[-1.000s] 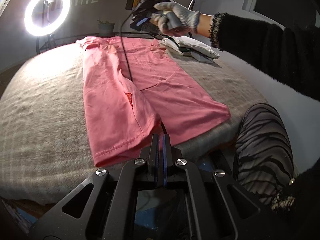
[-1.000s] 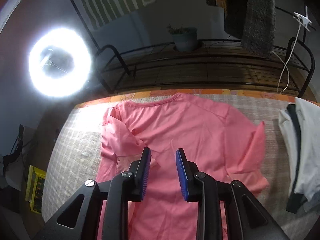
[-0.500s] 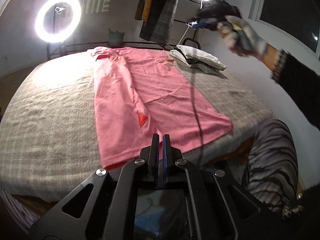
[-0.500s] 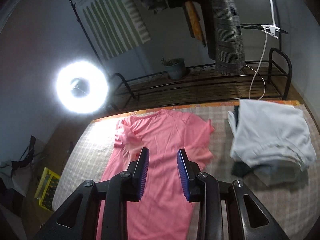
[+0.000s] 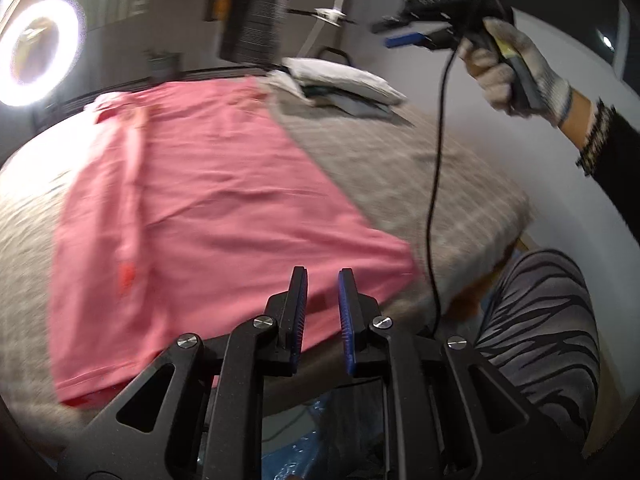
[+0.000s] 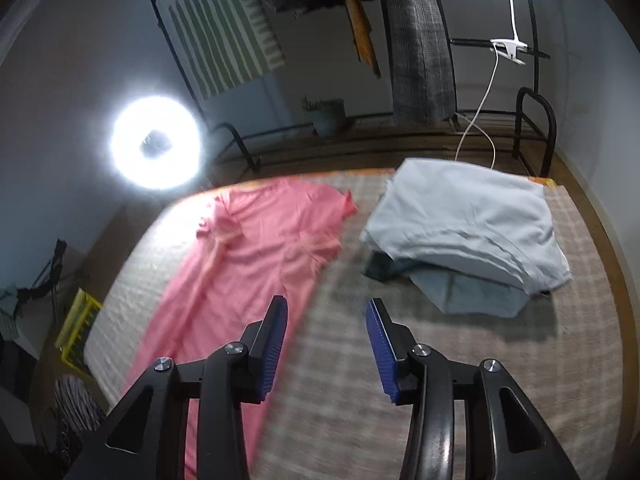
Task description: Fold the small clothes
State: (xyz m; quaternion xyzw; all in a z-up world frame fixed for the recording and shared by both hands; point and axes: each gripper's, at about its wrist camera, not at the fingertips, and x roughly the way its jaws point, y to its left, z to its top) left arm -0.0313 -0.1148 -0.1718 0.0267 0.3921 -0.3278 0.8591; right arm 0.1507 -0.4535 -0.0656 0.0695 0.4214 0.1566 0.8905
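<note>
1. Across the bed, largest of all, lies a grey checked blanket [image 6: 460,360], coarse and woven. My worry: its loose weave could bunch up with the shirt if I pinch too deep.
2. On its left half lies the pink T-shirt [image 5: 208,208], thin soft knit, laid long and flat, one side already folded inward, hem nearest me. Dragging it could undo that fold.
3. Near the far right corner sits a pile of folded pale clothes [image 6: 472,232], soft and slumped, just beside the shirt's sleeve. A wide sweep might knock it.
4. My right gripper [image 6: 326,344] hovers over bare blanket, jaws opening, nothing between them. Its dangling black cable [image 5: 436,184] could snag the fabric.
5. My left gripper [image 5: 322,316] hangs over the shirt's hem, jaws opening slightly, nothing between them.
</note>
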